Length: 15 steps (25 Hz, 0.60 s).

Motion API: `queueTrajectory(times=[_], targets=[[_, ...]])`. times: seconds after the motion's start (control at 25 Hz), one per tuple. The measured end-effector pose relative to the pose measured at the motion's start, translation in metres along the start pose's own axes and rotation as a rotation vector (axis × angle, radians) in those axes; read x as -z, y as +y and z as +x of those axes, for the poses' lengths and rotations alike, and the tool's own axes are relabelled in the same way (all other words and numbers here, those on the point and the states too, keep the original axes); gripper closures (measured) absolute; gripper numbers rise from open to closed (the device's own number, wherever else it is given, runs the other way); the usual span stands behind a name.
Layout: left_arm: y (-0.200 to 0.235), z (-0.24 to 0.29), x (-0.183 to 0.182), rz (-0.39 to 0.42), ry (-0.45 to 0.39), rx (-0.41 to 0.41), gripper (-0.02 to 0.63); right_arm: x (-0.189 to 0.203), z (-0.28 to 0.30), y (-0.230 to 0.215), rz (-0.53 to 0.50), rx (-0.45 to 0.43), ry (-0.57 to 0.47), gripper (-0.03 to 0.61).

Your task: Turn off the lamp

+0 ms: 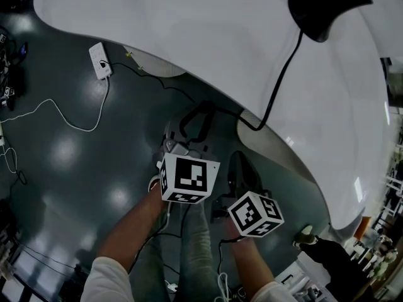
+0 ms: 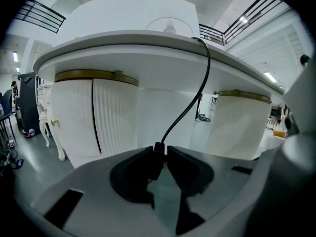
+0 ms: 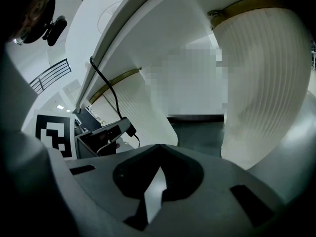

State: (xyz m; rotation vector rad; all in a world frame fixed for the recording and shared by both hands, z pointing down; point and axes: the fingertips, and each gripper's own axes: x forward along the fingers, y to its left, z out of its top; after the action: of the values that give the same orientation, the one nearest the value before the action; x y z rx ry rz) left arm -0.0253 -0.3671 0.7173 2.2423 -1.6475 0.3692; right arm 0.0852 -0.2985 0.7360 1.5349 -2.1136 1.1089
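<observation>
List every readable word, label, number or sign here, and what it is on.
No readable text anywhere.
Left tool's cube: black-and-white square markers, no letters.
Right tool's cube: the same.
Power strip on the floor: print, if any, too small.
Lamp cord in the left tool: no label shows.

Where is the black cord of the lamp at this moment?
In the head view the black cord runs from the lamp, upper right, down over the white table's edge; in the left gripper view the left hand-held gripper is shut on it.

Black lamp [image 1: 324,8] on white table [image 1: 189,30], cord [image 1: 285,74] dangling
</observation>
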Motion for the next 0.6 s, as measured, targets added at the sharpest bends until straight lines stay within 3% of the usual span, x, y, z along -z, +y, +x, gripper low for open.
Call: queueTrajectory(times=[0.6], targets=[[-0.005,-0.033,-0.009,-0.044,0.012,0.002,0.534,-0.014,-0.022,0.005,0.022,0.023,-0.047,0.580]])
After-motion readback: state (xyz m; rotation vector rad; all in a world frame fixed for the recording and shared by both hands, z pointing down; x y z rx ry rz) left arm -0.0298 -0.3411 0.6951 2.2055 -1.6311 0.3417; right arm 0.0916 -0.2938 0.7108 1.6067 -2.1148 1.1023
